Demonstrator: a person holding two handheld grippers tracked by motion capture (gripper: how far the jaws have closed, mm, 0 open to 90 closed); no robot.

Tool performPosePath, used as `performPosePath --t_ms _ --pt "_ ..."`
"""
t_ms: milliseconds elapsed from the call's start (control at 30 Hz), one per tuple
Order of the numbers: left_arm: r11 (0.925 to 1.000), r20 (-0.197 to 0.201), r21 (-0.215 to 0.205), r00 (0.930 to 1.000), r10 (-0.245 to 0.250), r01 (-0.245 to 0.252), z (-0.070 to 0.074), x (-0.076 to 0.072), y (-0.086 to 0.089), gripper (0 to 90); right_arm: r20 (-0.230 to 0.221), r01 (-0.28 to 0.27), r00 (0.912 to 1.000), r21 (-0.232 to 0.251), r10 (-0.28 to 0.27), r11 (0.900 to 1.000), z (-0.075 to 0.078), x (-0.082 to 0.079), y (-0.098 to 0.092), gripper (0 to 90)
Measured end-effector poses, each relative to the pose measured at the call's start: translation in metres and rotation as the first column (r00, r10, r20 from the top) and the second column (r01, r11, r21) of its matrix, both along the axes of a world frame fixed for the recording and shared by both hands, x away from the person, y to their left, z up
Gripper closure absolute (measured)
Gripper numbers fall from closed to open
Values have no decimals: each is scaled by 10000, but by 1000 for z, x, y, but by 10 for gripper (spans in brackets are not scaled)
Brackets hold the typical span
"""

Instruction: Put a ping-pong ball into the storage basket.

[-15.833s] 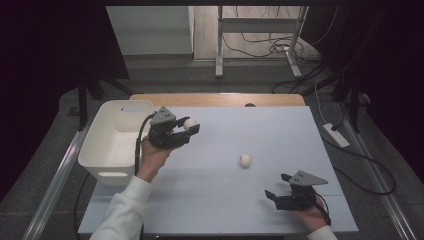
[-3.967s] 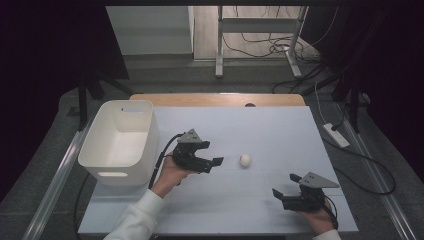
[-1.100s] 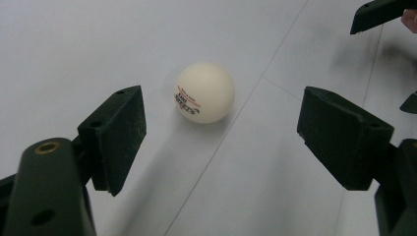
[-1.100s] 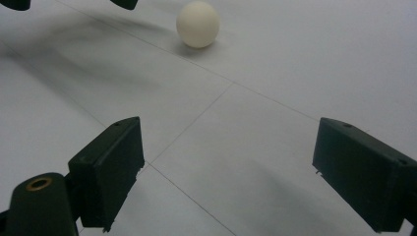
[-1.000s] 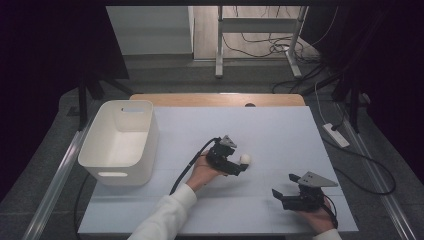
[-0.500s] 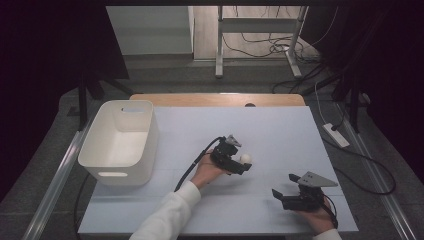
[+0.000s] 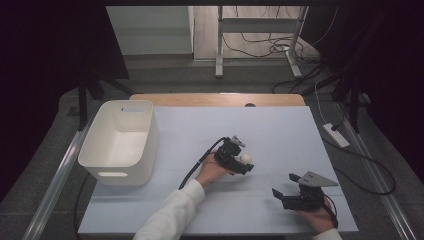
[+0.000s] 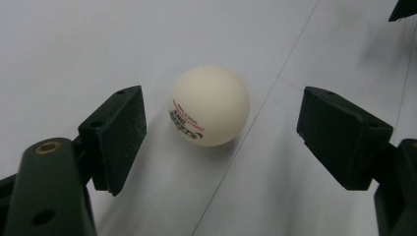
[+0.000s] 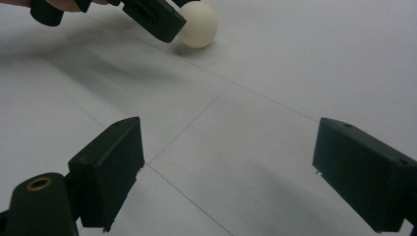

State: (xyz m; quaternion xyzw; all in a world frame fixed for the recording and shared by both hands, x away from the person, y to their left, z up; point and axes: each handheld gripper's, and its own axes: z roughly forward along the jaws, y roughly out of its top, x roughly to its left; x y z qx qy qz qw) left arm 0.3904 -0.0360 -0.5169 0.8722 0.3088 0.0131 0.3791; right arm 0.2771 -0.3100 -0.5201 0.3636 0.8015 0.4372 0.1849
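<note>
Left gripper [image 7: 242, 161] sits near the middle of the table [image 7: 280, 125], its jaws spread wide with the ball [image 7: 245, 158] lying between them on the tabletop. In the left gripper view the ball [image 8: 210, 105] rests closer to the pad at nine o'clock than to the pad at three o'clock, with a gap on each side, so nothing is clamped. Going by size: the pale table comes first, then the white bin [image 7: 120, 142] at about nine o'clock from the ball, well apart from it. Next comes the right gripper [image 7: 280, 196] at about five o'clock from the ball, resting low near the table's front edge, released, nothing between its jaws. Its own view shows the ball [image 9: 198, 24] at about eleven o'clock, beside the left gripper's dark jaw.
</note>
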Motion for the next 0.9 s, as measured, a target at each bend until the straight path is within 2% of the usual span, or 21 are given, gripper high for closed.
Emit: performPosePath --t_ms 300,400,467,567,900 --pt "9999 -81 83 9999 84 -84 -3 6 -4 210 -10 20 10000 11 -20 10000 0 0 -1 120" --pt "9999 34 145 10000 28 -29 -4 6 -5 267 -18 28 10000 14 -28 10000 0 0 -1 120" --pt "9997 144 250 9999 -53 49 -3 5 -5 338 -19 28 10000 14 -28 10000 0 0 -1 120" --pt "10000 160 87 9999 -10 8 0 5 -4 500 -11 39 10000 16 -39 10000 0 0 -1 120" --pt "9999 183 -48 9998 96 -95 7 5 5 505 -7 68 10000 -1 -68 10000 0 0 -1 120"
